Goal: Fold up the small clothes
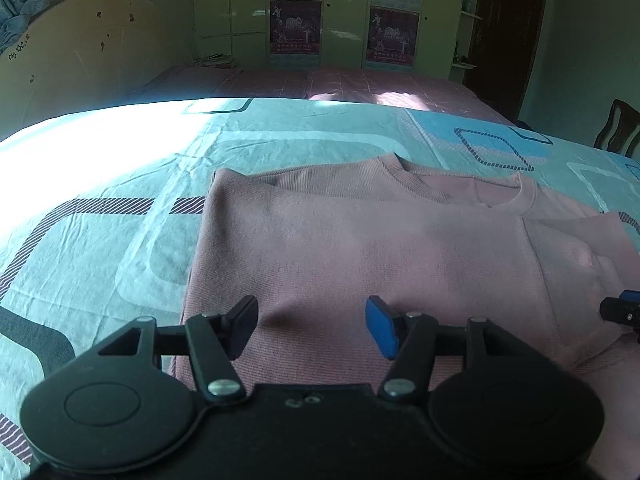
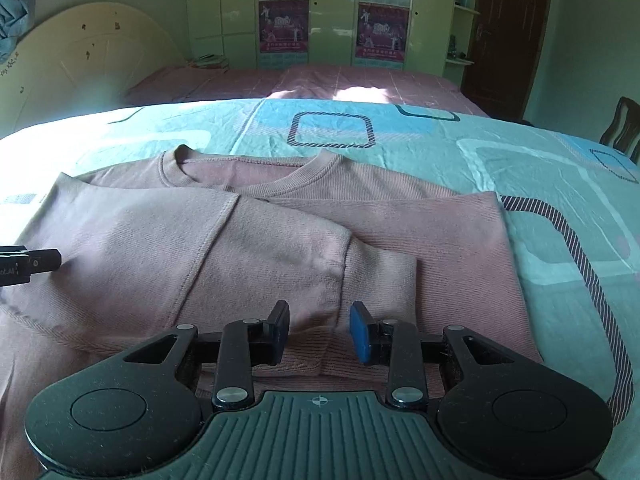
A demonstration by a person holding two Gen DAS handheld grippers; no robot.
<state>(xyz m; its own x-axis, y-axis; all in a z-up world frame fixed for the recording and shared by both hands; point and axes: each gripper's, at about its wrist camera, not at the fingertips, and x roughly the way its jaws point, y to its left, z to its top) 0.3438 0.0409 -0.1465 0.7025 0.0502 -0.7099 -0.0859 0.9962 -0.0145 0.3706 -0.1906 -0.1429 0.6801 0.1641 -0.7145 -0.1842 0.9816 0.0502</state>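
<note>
A pink sweatshirt (image 1: 360,248) lies flat on the bed, collar away from me, with both sides folded inward. In the right wrist view the sweatshirt (image 2: 440,240) has a sleeve (image 2: 280,256) laid across its body, cuff toward the right. My left gripper (image 1: 312,326) is open and empty just above the sweatshirt's lower left part. My right gripper (image 2: 319,330) is open and empty above the lower hem, near the sleeve cuff. The right gripper's tip shows at the right edge of the left wrist view (image 1: 622,312); the left gripper's tip shows at the left edge of the right wrist view (image 2: 32,266).
The bed has a turquoise patterned sheet (image 1: 120,208) with bare room left and right (image 2: 560,208) of the sweatshirt. A pink blanket (image 1: 340,84) lies beyond. A headboard (image 1: 80,48), wardrobe (image 1: 340,12), door (image 2: 508,32) and chair (image 1: 620,128) stand around.
</note>
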